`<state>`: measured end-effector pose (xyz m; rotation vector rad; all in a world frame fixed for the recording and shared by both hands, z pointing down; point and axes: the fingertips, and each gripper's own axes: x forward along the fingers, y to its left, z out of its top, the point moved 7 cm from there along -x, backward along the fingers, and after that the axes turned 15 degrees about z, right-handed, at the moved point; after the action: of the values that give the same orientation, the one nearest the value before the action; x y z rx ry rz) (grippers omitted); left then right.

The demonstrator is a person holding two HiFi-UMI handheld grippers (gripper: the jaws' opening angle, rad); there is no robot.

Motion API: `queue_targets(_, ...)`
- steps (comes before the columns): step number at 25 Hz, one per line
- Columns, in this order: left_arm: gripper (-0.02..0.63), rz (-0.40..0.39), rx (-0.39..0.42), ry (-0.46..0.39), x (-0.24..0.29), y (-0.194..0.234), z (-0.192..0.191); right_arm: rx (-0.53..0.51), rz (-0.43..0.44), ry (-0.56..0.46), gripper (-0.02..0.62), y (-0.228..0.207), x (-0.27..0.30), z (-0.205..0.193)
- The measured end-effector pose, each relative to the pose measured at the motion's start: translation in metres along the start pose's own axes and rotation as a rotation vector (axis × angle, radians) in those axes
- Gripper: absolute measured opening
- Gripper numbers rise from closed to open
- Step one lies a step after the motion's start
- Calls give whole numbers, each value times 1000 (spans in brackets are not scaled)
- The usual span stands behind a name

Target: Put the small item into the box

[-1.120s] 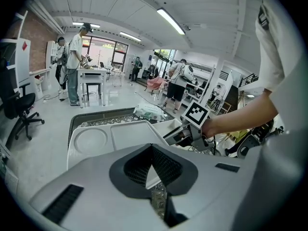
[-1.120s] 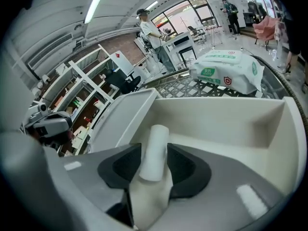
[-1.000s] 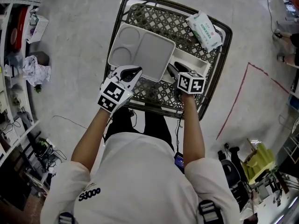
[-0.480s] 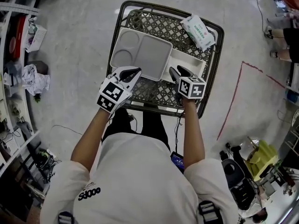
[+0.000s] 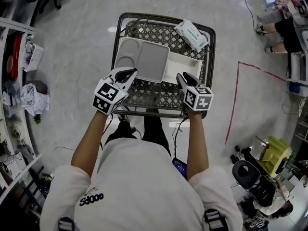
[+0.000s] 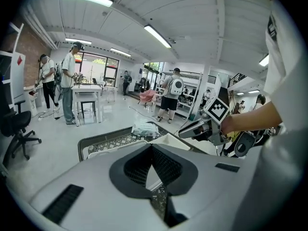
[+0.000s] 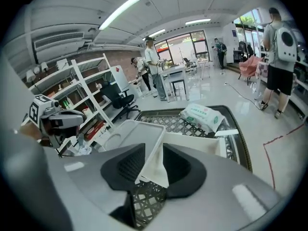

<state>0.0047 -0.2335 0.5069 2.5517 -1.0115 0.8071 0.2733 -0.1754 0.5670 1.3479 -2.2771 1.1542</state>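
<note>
**White box (image 5: 185, 67) open at right; wet-wipes pack (image 5: 191, 35) outside it**

Empty, the left gripper (image 5: 127, 72) has its tips together. The right gripper (image 5: 183, 77) has jaws that have just been closing; they stand partly apart, pinching nothing. The wet-wipes pack lies flat in the lattice cart's (image 5: 149, 97) far-right corner, long axis far-left to near-right. Best reach over the box and pinch its short width.

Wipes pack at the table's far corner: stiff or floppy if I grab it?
The wipes pack looks like a soft film pouch, so it probably sags and dents under the jaws. Its glossy wrapper may slip. Lying flat on the lattice table, it should not roll.
</note>
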Motion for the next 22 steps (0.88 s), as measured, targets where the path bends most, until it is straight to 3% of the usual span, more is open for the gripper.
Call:
queue_targets(10, 6, 5, 66, -127, -44, 12, 31, -86, -117, -196, 61, 64, -72, 22)
queue_targets(14, 6, -19, 128, -178, -59, 8, 43, -153, -168, -249, 11, 91, -93, 29)
queue_targets(22, 6, -51, 225, -267, -99, 3, 53, -236, -231, -361, 11, 153, -131, 20)
